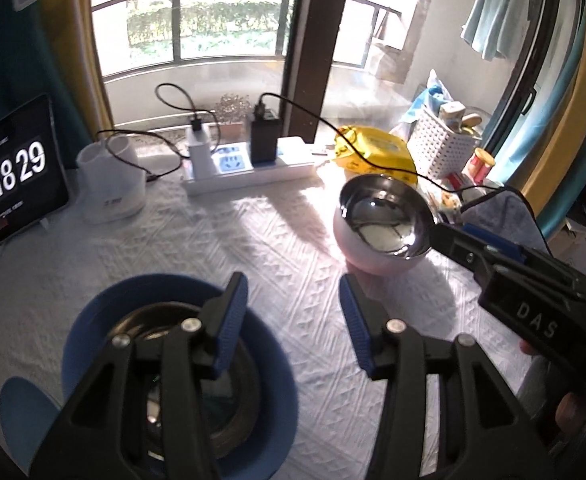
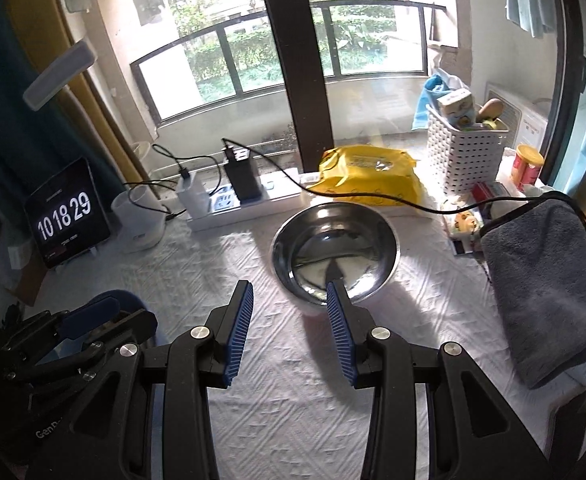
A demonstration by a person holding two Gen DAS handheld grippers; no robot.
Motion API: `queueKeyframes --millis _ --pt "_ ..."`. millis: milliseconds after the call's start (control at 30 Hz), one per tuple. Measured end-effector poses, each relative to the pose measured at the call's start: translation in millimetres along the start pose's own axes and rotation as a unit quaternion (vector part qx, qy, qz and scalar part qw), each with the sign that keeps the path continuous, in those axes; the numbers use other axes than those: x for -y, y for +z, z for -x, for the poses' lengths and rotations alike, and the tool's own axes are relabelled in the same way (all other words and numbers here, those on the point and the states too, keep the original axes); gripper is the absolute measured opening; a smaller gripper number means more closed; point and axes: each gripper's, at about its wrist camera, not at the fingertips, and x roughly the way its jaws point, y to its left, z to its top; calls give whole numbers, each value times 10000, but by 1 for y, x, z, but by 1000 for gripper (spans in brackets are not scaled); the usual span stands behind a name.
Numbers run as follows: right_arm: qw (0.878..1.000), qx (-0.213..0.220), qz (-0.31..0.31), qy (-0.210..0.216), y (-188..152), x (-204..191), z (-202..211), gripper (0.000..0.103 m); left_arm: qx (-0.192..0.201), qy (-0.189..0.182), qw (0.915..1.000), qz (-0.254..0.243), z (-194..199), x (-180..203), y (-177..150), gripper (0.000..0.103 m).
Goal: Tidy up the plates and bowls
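the left gripper (image 1: 293,320) tilts down over a blue bowl (image 1: 93,332) at 7 o'clock, jaws half open, empty. the right gripper (image 2: 289,320) straddles the steel bowl (image 2: 335,246)'s near rim, upright, at 12; grip unclear. grey towel (image 2: 545,280) at 3, power strip (image 2: 249,200) behind.

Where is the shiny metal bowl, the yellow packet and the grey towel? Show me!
Shiny round metal bowl (image 2: 335,248): right wrist view, on the inside bottom.
Yellow plastic packet (image 2: 367,178): right wrist view, on its top face.
Folded grey towel (image 2: 549,280): right wrist view, on the middle of its top.
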Motion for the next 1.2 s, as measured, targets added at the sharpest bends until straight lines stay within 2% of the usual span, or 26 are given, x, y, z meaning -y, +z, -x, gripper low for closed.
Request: queueKeyframes --millis 433,600,933,1200 --pt "9997 -7 -240 -30 21 47 -25 41 -123 11 9995 -277 -41 33 30 49" --pt "9994 3 -335 -61 27 62 -32 41 -182 -111 9994 -256 -57 39 39 49" --pt "9983 -280 -514 -80 21 83 -64 41 -578 -58 9982 -142 -99 47 34 49" --pt "9968 -525 -592 -113 13 90 -92 41 -742 138 9971 -117 -123 50 30 49"
